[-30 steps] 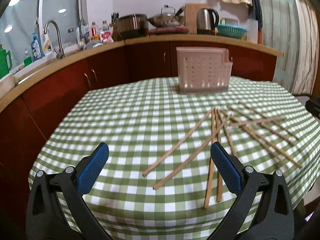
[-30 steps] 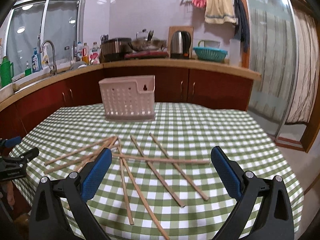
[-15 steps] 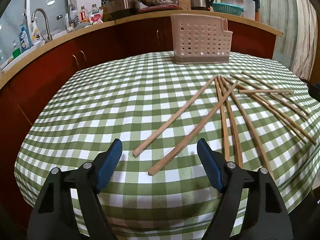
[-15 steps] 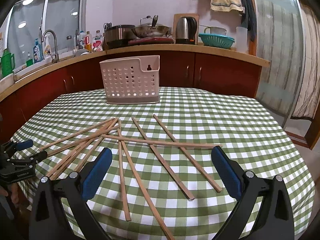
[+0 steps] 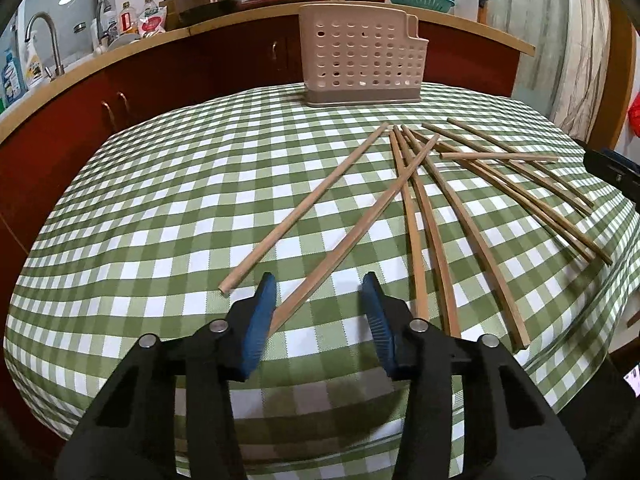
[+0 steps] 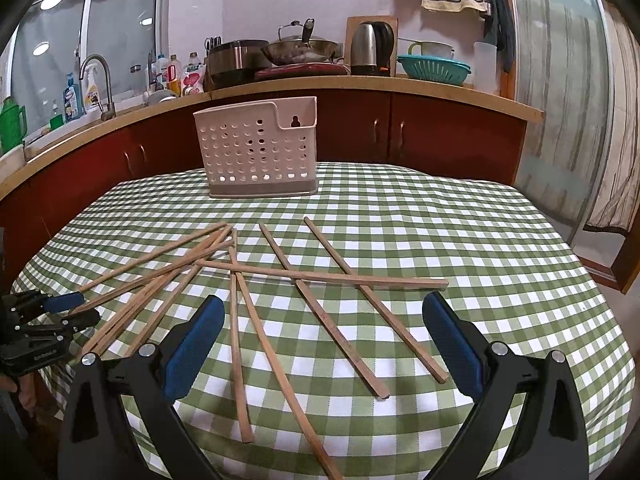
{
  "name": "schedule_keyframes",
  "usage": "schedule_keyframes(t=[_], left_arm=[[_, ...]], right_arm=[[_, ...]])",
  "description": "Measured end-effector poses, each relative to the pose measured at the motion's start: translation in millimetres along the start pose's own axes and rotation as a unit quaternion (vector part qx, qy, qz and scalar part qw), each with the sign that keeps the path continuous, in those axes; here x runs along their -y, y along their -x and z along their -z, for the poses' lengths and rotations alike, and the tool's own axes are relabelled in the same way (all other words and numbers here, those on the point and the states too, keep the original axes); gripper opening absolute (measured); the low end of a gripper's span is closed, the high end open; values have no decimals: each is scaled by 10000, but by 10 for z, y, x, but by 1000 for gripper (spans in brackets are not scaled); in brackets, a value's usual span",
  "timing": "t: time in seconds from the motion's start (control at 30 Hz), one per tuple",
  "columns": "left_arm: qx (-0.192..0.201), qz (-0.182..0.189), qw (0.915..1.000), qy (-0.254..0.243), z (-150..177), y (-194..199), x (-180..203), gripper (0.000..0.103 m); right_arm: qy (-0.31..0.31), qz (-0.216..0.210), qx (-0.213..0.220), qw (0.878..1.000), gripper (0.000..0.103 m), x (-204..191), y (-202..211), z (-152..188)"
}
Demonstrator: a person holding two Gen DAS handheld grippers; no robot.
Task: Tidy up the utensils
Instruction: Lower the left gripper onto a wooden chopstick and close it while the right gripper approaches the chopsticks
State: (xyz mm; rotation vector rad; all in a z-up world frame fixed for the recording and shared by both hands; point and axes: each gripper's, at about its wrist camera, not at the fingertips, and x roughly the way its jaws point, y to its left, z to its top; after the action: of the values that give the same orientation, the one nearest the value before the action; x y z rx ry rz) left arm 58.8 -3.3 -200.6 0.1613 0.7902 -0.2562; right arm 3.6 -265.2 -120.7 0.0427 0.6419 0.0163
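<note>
Wooden chopsticks [image 5: 416,216] lie scattered flat on your green-and-white checked tablecloth [image 5: 160,208], fanned and crossing one another over the near half of the table, toward its near edge. One chopstick [image 5: 344,240] of that fan runs diagonally with its near end between the blue pads of your left gripper [image 5: 320,316]. Those jaws are closing around it; the stick's end sits close against the left pad [image 5: 260,312], while a clear gap remains to the right pad, so it is not yet clamped. Just beside it, a second loose chopstick [image 5: 304,208] lies parallel, its near end outside the left pad.

Your right gripper [image 6: 324,344] hangs over the near edge with its fingers wide apart, holding nothing. Several sticks [image 6: 340,320] lie on the cloth between and ahead of its pads, one long stick [image 6: 320,276] lying crosswise over the others.

Toward the far edge of the table stands the perforated beige utensil holder [image 6: 256,152], upright, well apart from the chopsticks. Behind the table runs a counter [image 6: 360,84] over red cabinets, carrying a kettle [image 6: 368,48], a wok and a teal colander [image 6: 434,68].
</note>
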Motion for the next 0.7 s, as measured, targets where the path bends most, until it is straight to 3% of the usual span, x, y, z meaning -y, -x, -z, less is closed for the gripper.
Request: schedule_keyframes(t=[0.4,0.57,0.7], left_arm=[[-26,206,9998,-66,-11,5,1,37],[-22,302,9993,-237,3,22,74,22],[-28,390,9990,-200,-1,14,68,17]], right_arm=[[-25,-37,-71,10000,97,24,-48,27],[-14,-21,-123,9999,97,56,-87,24],[-56,44,-147,9999,97,152,-115,26]])
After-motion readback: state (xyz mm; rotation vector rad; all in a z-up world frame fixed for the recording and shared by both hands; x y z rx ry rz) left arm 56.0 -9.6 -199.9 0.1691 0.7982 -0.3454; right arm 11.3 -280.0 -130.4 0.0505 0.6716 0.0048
